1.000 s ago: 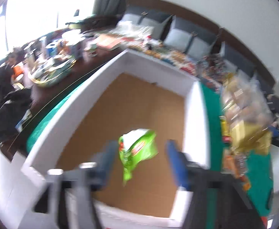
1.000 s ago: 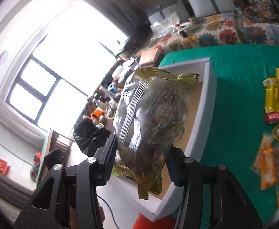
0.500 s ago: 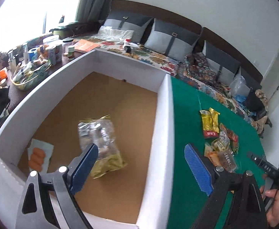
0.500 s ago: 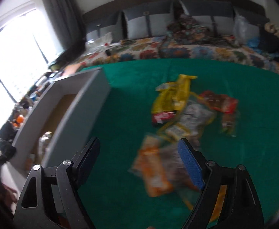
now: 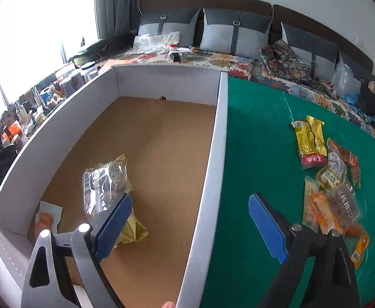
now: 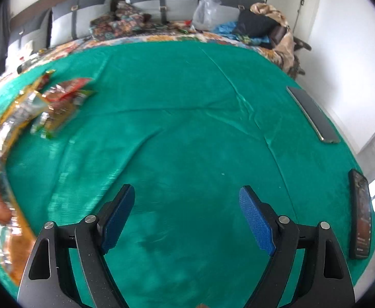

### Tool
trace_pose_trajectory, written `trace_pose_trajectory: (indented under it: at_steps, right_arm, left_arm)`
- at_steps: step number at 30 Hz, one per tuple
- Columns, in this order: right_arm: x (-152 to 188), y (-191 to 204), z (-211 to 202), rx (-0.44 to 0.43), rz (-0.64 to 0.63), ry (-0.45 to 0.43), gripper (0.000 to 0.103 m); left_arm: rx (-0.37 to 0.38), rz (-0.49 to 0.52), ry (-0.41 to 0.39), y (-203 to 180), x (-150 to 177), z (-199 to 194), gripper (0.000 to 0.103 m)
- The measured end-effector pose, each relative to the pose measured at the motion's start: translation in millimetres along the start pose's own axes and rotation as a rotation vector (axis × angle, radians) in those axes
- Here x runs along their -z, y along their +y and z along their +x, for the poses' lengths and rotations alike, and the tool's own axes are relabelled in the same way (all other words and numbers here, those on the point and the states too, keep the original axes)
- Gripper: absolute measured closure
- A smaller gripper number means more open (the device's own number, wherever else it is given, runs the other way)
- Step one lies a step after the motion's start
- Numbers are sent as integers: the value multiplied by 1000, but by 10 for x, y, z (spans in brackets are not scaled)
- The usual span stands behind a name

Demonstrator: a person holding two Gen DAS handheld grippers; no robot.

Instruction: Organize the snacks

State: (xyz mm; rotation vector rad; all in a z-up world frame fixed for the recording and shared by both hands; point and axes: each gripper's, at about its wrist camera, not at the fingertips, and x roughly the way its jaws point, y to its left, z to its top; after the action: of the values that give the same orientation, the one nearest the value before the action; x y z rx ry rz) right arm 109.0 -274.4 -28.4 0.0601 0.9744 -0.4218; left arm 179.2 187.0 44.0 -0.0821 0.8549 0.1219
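A white cardboard box with a brown floor stands on the green cloth. In it lie a clear gold-edged snack bag and a small packet with orange contents in the near left corner. My left gripper is open and empty, straddling the box's right wall. A pile of snack packets lies on the cloth to its right; it also shows blurred at the left of the right wrist view. My right gripper is open and empty above bare green cloth.
A sofa with grey cushions and a floral cover runs along the back. A cluttered side table stands left of the box. Two phones lie at the cloth's right edge.
Both grippers let go of their snack bags into the box. The left one pulled back over the box's right wall. The right one swung right, away from the box, past the snack pile.
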Motion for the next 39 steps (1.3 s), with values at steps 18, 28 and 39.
trace_pose_trajectory:
  at_steps: [18, 28, 39]
  right_arm:
    - [90, -109, 56, -75, 82, 17, 5]
    - [89, -105, 63, -76, 82, 17, 5]
    - [90, -107, 63, -77, 83, 17, 5]
  left_arm:
    - [-148, 158, -139, -407, 170, -379, 11]
    - [57, 290, -301, -1223, 421, -1274, 0]
    - [193, 264, 104, -1810, 1220, -122, 0]
